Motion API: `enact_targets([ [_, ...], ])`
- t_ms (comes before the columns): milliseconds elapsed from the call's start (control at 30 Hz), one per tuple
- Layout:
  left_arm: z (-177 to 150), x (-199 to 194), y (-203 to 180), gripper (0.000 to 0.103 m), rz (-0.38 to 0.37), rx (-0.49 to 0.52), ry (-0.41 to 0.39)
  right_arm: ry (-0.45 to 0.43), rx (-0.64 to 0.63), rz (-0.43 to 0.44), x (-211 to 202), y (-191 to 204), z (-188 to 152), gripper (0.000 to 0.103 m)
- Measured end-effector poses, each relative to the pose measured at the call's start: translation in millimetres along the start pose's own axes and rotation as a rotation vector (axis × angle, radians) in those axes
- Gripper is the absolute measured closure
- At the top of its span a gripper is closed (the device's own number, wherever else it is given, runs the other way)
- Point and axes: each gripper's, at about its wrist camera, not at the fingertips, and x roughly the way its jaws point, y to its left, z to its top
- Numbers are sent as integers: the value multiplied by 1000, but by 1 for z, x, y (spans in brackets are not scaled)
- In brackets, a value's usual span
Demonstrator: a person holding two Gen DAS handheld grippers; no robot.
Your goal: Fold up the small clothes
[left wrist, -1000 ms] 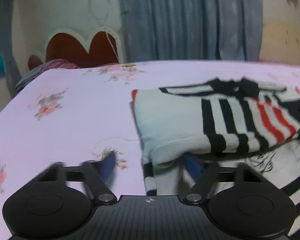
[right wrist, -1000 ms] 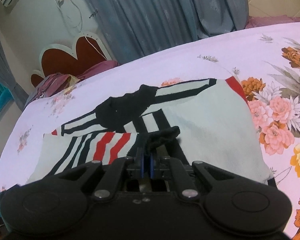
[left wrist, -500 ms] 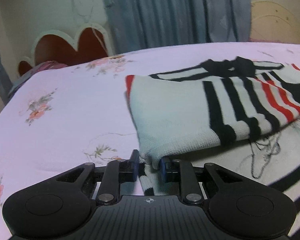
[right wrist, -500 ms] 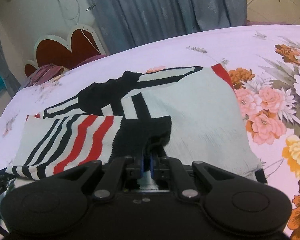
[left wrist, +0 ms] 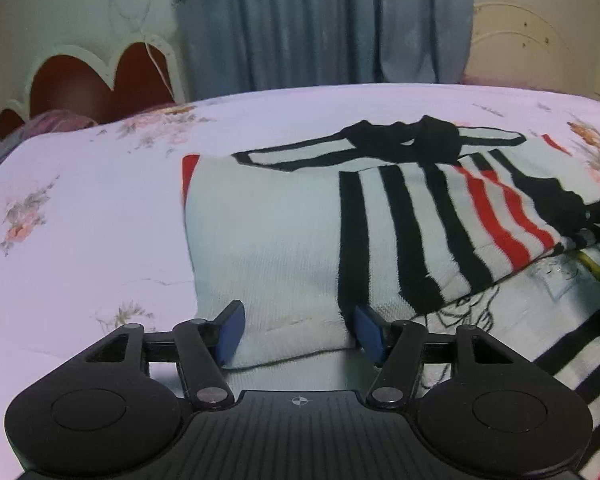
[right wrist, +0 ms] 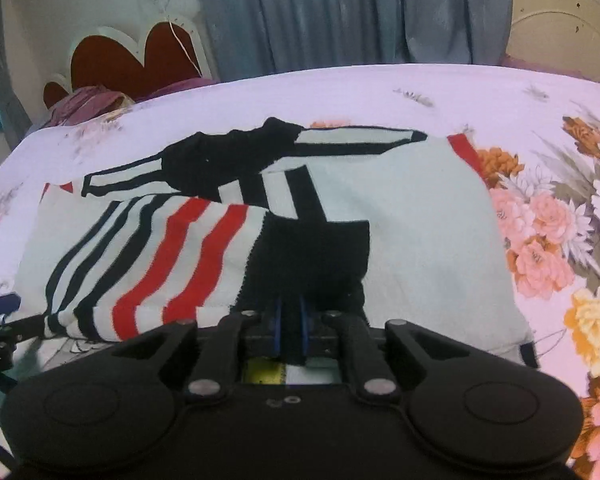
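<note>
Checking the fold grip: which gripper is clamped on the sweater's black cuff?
The right gripper: its jaws pinch the black cuff. The left gripper stands open around the white folded edge.

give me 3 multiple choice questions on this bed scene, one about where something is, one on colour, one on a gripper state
1. Where does the striped sweater lie?
A. on the floral bedsheet
B. hung on the curtain
C. on the floor

2. What colours are the stripes on the folded-over sleeve?
A. green and yellow
B. black and red
C. blue and pink

3. How does the right hand-held gripper stand?
A. wide open above the bed
B. shut on the sleeve's black cuff
C. shut on the curtain

Answers:
1. A, the sweater is spread flat on the floral bedsheet.
2. B, black and red bands run across the white knit.
3. B, the blue pads sit close together with the black cuff pinched between them. By contrast, the left hand-held gripper has just been opening and its pads stand apart either side of the sweater's edge.
</note>
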Motion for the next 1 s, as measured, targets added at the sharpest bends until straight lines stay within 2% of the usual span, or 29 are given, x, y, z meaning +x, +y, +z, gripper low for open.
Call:
enact_targets([
  [33, 4, -2, 5, 43, -16, -16, -11, -28, 1, 0, -6, -1, 3, 85],
  [100, 17, -2, 17, 43, -4, -42, -51, -79, 14, 10, -12, -8, 13, 86],
  [233, 56, 26, 37, 43, -4, -52, -74, -80, 23, 26, 6, -14, 38, 89],
  [333, 80, 67, 43, 43, 3, -31, -34, -69, -6, 27, 24, -7, 48, 89],
  [367, 83, 85, 46, 41, 12, -23, 6, -45, -14, 1, 34, -6, 51, 87],
  [400, 83, 99, 50, 34, 3, -39, 32, -13, -15, -24, 44, -7, 51, 88],
  [433, 81, 104, 57, 29, -22, -81, 20, 6, -14, -42, 50, -8, 49, 91],
  [500, 81, 103, 62, 29, -44, -94, 17, -9, -7, -23, 52, -15, 45, 92],
  [533, 81, 99, 62, 29, -26, -86, 9, -11, -6, -23, 49, -16, 44, 91],
  [567, 80, 92, 60, 29, 9, -81, -7, -23, 2, -33, 44, -16, 45, 85],
  [633, 80, 81, 58, 29, 2, -103, -29, -74, 21, -5, 32, -13, 47, 83],
  [700, 81, 71, 43, 29, -43, -117, -64, -93, 6, 33, 31, 3, 52, 80],
  [767, 86, 64, 24, 29, -76, -81, -90, -77, -24, 96, 39, 28, 57, 80],
  [867, 89, 72, -3, 29, -123, -60, -58, -41, -76, 187, 54, 66, 57, 81],
  [933, 85, 84, -7, 29, -101, -37, -26, -6, -107, 213, 65, 82, 53, 81],
  [1000, 76, 89, -1, 29, -72, 0, -16, 20, -137, 184, 71, 84, 47, 87],
])
